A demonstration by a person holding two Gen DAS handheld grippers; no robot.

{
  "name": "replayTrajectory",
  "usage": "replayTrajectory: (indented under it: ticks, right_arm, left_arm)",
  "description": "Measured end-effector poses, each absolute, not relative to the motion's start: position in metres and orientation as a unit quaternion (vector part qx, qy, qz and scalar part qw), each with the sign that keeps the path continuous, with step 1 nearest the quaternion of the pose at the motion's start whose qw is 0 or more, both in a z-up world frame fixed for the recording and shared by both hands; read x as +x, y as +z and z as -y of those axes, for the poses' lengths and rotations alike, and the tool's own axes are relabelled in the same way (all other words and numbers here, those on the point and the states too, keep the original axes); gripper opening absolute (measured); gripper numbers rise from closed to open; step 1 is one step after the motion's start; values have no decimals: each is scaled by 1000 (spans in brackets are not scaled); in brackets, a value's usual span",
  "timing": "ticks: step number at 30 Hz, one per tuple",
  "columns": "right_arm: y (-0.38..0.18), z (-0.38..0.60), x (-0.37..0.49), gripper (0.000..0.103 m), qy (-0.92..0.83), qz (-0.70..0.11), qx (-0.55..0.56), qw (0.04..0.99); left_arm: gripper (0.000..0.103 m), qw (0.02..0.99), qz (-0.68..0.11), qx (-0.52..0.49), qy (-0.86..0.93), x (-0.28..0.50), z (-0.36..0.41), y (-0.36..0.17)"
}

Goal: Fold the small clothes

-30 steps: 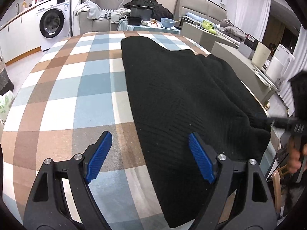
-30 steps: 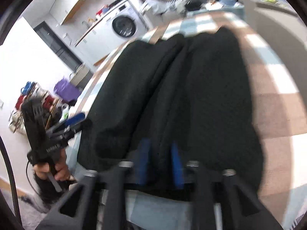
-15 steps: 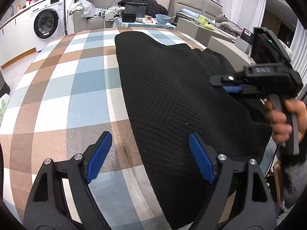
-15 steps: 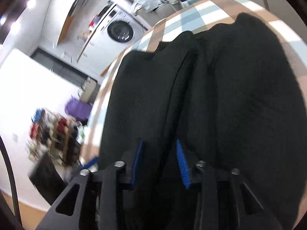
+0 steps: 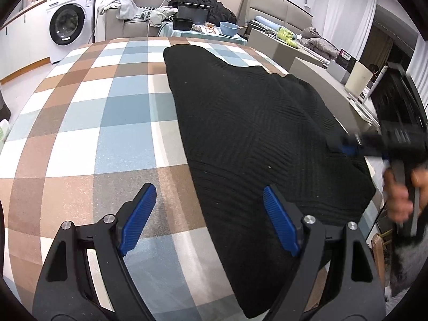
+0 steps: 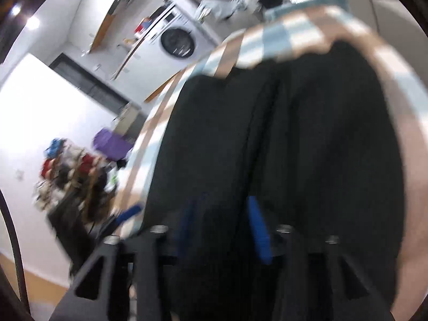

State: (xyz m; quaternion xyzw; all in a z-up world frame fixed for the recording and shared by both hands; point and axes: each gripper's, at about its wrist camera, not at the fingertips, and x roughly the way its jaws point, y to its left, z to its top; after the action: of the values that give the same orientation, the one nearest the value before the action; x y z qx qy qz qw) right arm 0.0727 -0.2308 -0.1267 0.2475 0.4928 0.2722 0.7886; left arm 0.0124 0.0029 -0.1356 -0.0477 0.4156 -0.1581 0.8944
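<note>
A black knitted sweater (image 5: pixel 254 133) lies spread on the table, which is covered by a checked cloth (image 5: pixel 107 133) of blue, brown and white squares. The sweater takes up the side of the table away from the washing machine (image 5: pixel 68 24), running from near the table's far edge down to its near edge, and a fold line crosses its middle. Its edge on that side reaches the rim of the table.

The left gripper (image 5: pixel 206 222) hangs just above the near end of the sweater with its jaws wide apart and nothing between them. One blue pad (image 5: pixel 137 219) is over the bare cloth beside the sweater and the other pad (image 5: pixel 281 224) is over the sweater itself; neither presses on the fabric.

The right gripper (image 6: pixel 222 230) is at the sweater's edge farthest from the washing machine. In the left wrist view it shows blurred, with a hand (image 5: pixel 401 195) around its handle, its tips over the sweater's rim. In its own blurred view the jaws are opening, with sweater fabric lying between the blue pads (image 6: pixel 258 230); whether the pads press on the fabric cannot be told from the blur
</note>
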Motion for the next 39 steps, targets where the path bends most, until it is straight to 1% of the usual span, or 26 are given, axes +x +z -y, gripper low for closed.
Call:
replayTrajectory:
  ticks: [2,4,5,7,8,9,10,12,14,16,18,19,22,25,28,31,32,33,34,35,37,39]
  right_arm:
    - [-133,230,49,49,304,-501,259,767]
    - [-134,227,35,48,302,-507,242,770]
    - [-135,225,32,43,293,-508,226,778]
    - [-128,223,22,23,287,-492,209,795]
    - [-120,224,15,12,296,-468,205,807]
    - [-115,226,10,8,301,-449,200,817]
    - [-113,229,8,8,297,-441,191,825]
    - [-124,234,9,8,255,-472,167,827]
    - [-133,235,8,13,242,-495,155,820]
    - [-130,242,8,18,252,-482,169,822]
    - [-125,251,13,38,241,-470,182,830]
    - [-123,256,14,40,229,-468,184,834]
    - [-131,262,31,41,214,-478,209,826]
    - [-143,262,51,42,237,-480,257,805]
    - [-144,260,68,45,246,-473,271,801]
    - [-142,248,85,43,248,-469,252,809]
    - [-141,242,90,34,245,-469,239,814]
    - [-139,238,93,16,242,-465,224,821]
    - [-136,236,92,10,243,-463,207,827]
    - [-133,233,84,10,247,-452,192,835]
    - [-113,233,69,9,264,-401,168,861]
    - [-108,237,64,9,251,-399,156,868]
  left_arm:
    - [80,894,-416,-44,-161,11,0,-137]
    - [80,892,-419,-38,-164,10,5,-139]
    - [80,892,-419,-37,-164,9,6,-139]
    - [80,892,-418,-35,-167,7,9,-139]
    - [80,892,-418,-35,-167,6,9,-138]
    - [80,892,-418,-35,-167,5,9,-138]
    - [80,891,-419,-36,-170,4,9,-138]
    - [80,890,-421,-34,-170,1,9,-139]
    - [80,890,-423,-32,-166,-2,9,-140]
    - [80,890,-424,-35,-165,-3,7,-140]
    - [80,889,-427,-38,-163,-4,7,-140]
    - [80,889,-427,-36,-162,-4,8,-139]
    - [80,892,-423,-34,-155,-4,8,-137]
    - [80,892,-424,-43,-151,1,5,-136]
    - [80,892,-425,-49,-147,7,4,-135]
    - [80,892,-425,-48,-144,12,4,-135]
    - [80,893,-425,-48,-144,14,4,-135]
    - [80,893,-424,-48,-143,14,4,-135]
    - [80,893,-424,-47,-142,15,4,-134]
    - [80,894,-422,-48,-139,15,4,-133]
    - [80,895,-422,-49,-138,16,3,-133]
    - [80,894,-423,-49,-138,17,2,-133]
